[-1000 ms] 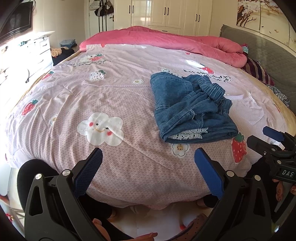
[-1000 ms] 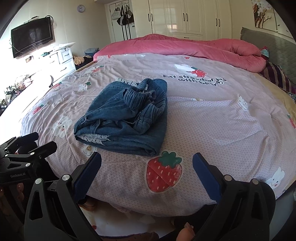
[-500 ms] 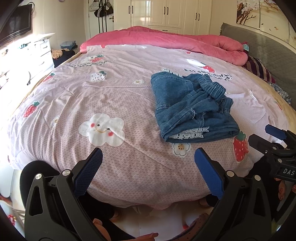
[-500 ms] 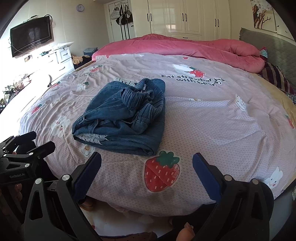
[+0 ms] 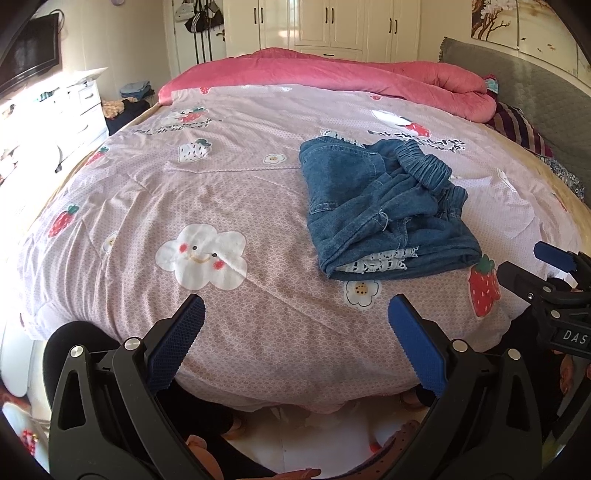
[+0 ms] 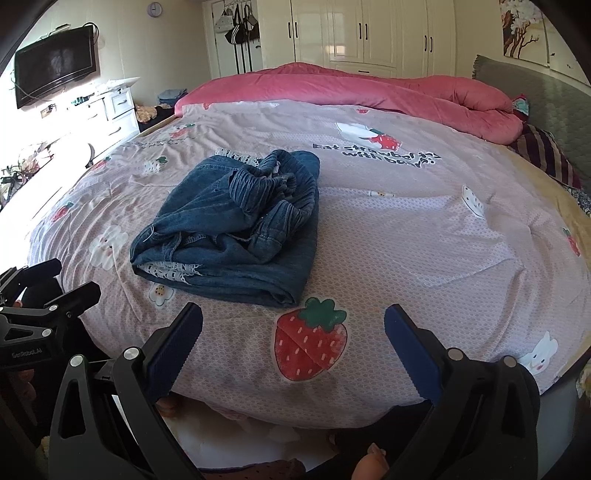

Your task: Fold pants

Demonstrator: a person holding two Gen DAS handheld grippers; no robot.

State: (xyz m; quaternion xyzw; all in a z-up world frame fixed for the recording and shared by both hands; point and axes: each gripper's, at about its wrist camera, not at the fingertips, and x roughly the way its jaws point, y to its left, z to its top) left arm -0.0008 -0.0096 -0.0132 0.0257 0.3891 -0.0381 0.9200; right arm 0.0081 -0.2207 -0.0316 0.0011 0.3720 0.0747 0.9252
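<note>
Pants (image 5: 384, 206): a blue denim pair lay folded into a compact, somewhat rumpled bundle on the pink printed bedspread (image 5: 221, 192), near the bed's front edge. The gathered elastic waistband (image 5: 424, 166) sat bunched on top toward the far side, and a strip of white lace trim (image 5: 380, 263) showed at the near edge of the bundle. In the right wrist view the same bundle (image 6: 236, 221) lay ahead and to the left, with the lace (image 6: 170, 271) at its near left corner.

Left gripper (image 5: 295, 321): held low at the front edge of the bed, its 2 blue-padded fingers (image 5: 177, 343) spread wide with nothing between them. The pants lay ahead of it and to the right, well apart from the fingertips, with a printed cloud (image 5: 203, 254) on the cover just ahead of the left finger.

Right gripper (image 6: 293, 328): likewise spread wide and empty, poised over a printed strawberry (image 6: 310, 339) at the bed edge. The near folded edge of the pants lay just beyond its left finger, not touching it. Each gripper appeared at the margin of the other's view (right (image 5: 554, 291); left (image 6: 44, 295)).

Surroundings: a rolled pink comforter (image 6: 369, 92) lay along the far side of the bed, a grey headboard (image 5: 517, 88) stood at right, white wardrobes (image 6: 369, 33) lined the back wall, and a television (image 6: 55, 66) hung at left.
</note>
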